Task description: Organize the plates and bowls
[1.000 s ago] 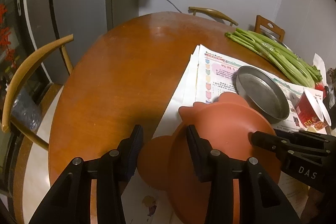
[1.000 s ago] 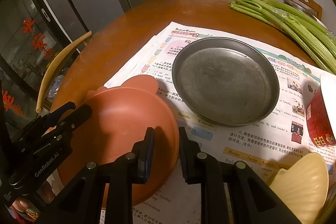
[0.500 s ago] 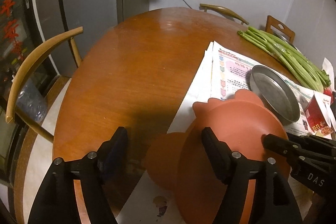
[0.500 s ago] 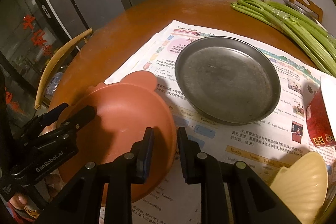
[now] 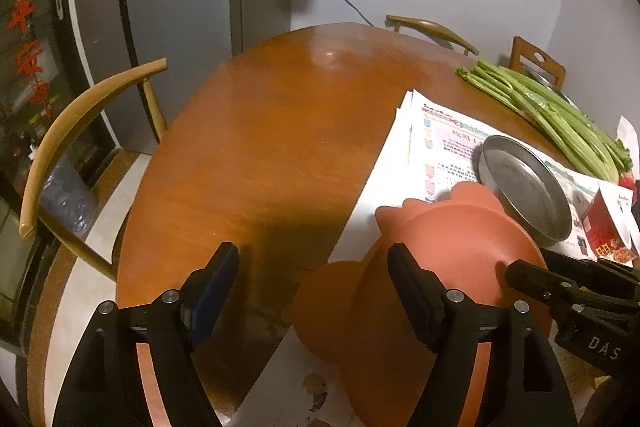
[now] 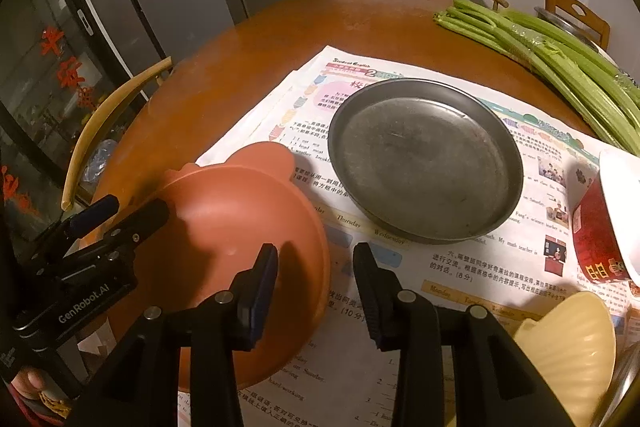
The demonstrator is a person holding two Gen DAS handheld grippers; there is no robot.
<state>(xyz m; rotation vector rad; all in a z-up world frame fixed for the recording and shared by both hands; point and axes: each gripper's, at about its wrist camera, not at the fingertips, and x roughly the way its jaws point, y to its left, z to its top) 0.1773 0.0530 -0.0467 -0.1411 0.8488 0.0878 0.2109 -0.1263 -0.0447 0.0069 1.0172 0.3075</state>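
A terracotta bowl with ear-shaped tabs [image 5: 452, 259] rests on the newspaper [image 5: 444, 139]; it also shows in the right wrist view [image 6: 236, 227]. My left gripper [image 5: 312, 279] is open, its right finger beside the bowl's left wall. My right gripper [image 6: 316, 279] is open, with the bowl's right rim between its jaws and a gap on each side. A grey metal plate [image 6: 424, 159] lies on the newspaper [image 6: 480, 267] past the bowl, also seen in the left wrist view [image 5: 524, 195]. A cream ribbed bowl [image 6: 568, 347] sits at the lower right.
A bunch of green celery [image 6: 560, 55] lies along the far right of the round wooden table [image 5: 260, 147]. A red paper cup [image 6: 600, 227] lies on its side at the right. Wooden chairs [image 5: 60, 139] stand around the table, a fridge behind.
Both grippers opened and let go of the terracotta bowl. The left gripper drew back and spread wide; the right one opened from a near-shut pinch on the rim.
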